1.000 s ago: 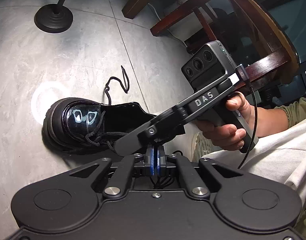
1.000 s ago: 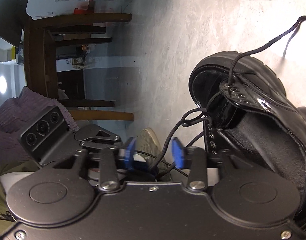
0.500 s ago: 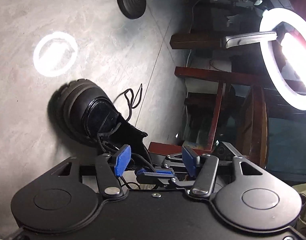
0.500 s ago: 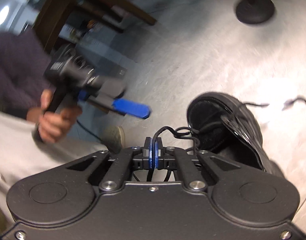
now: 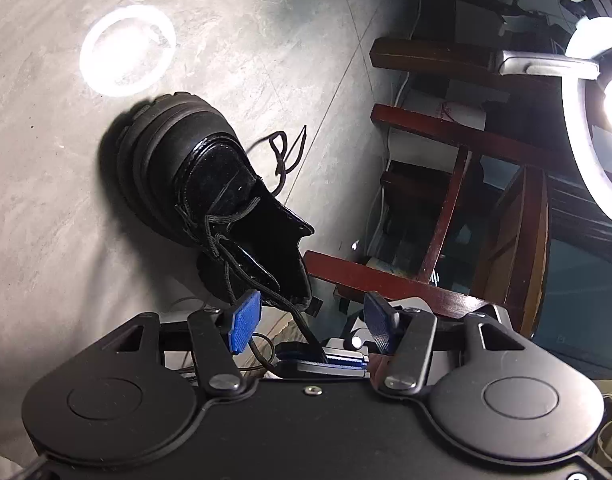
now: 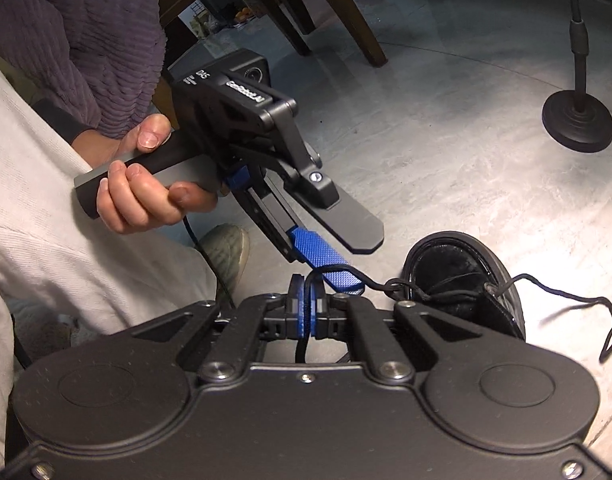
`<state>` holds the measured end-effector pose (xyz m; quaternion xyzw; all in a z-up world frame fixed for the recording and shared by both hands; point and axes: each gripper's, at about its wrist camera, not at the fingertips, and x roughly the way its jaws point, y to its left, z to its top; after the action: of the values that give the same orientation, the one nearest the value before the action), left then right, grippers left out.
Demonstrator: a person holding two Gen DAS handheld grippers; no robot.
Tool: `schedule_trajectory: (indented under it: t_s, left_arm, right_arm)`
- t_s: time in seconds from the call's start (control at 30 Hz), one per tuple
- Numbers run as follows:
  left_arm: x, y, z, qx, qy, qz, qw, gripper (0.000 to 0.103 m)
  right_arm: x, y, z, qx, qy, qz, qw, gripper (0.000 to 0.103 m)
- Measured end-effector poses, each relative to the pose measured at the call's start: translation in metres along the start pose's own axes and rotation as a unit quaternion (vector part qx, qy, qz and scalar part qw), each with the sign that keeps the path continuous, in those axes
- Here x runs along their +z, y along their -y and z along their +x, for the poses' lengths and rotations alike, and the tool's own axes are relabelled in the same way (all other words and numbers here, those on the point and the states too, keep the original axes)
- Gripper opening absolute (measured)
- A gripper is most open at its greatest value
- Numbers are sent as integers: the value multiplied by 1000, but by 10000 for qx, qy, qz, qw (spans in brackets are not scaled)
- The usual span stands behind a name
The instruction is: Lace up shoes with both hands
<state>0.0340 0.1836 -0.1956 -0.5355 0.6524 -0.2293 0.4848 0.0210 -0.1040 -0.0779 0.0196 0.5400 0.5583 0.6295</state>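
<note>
The right gripper (image 6: 306,304) is pinching the black lace (image 6: 370,280) between its closed blue pads, and the left gripper (image 5: 310,320) is standing open with that same lace passing through the gap between its 2 pads, pressed by neither. The risk I am judging from here: if the left jaws are closing off-line, they could miss the thin cord or catch only its edge, and a pull from the right jaws could then slip it free or drag it back out of an eyelet. A hard tug could also tip the shoe.

The shoe (image 5: 209,184) is lying on the grey floor (image 5: 45,200) just ahead of both sets of jaws, a glossy black chunky-soled boot, its tongue gaping and only the lower eyelets laced. The other lace end (image 5: 285,152) is trailing loose on the floor beyond it.
</note>
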Motion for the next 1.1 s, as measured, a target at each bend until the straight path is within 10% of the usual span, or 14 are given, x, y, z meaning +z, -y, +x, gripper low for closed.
schedule_trajectory:
  t_s: [0.13, 0.27, 0.57, 0.67, 0.8, 1.1]
  left_arm:
    - [-4, 10, 4, -118, -74, 383, 9992, 50]
    - [-12, 28, 6, -47, -158, 1082, 9940, 12]
    - [-10, 24, 5, 231, -179, 987, 9947, 8]
    - [0, 5, -1, 154, -244, 402, 9988, 13]
    - [8, -4, -10, 310, -213, 153, 9992, 56]
    - [4, -15, 17, -10, -885, -216, 9958, 60]
  right_arm:
    - [-3, -11, 6, 144, -185, -286, 9993, 3]
    - [-5, -17, 9, 177, -239, -437, 9986, 4]
    - [-6, -21, 4, 5, -161, -647, 9978, 3]
    - [-6, -22, 5, -73, -167, -734, 9971, 3]
    - [-8, -26, 5, -199, -133, -876, 9959, 3]
    - [-10, -39, 3, -136, 31, -1288, 9916, 4]
